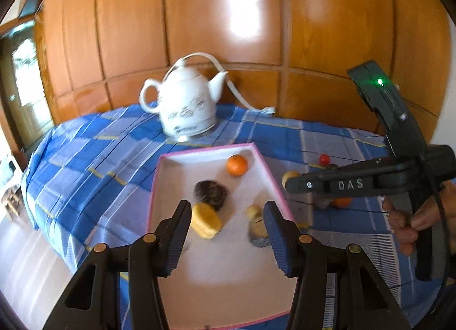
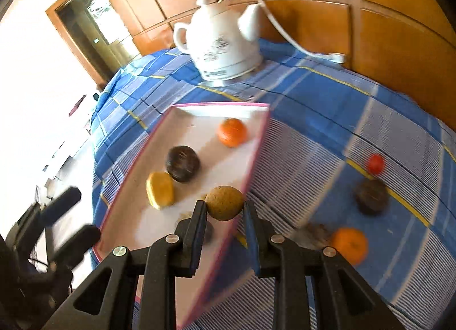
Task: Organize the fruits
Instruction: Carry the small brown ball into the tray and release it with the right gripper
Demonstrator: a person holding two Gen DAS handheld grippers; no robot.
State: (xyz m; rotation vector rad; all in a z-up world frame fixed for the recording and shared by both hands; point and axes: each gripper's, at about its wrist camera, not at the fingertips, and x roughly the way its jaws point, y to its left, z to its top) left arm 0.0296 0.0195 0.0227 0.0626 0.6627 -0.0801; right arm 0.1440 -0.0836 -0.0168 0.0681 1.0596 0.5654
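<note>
Four fruits in pink-rimmed tray [image 2: 258, 142]

The checked tablecloth [image 2: 327, 107] is showing blue, white and thin yellow lines. The shallow white tray [image 2: 196, 110] is wearing a pink rim. Inside it are lying an orange mandarin [image 2: 232, 132], a dark brown round fruit [image 2: 182, 163] and a yellow piece [image 2: 160, 189]. The white ceramic kettle [image 1: 186, 102] is carrying a grey flower pattern.

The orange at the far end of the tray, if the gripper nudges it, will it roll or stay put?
The orange looks round and smooth, so it would probably roll. The tray floor looks flat and bare, so little would slow it, though the raised pink rim close behind should stop it. Its skin looks firm, probably sturdy.
</note>
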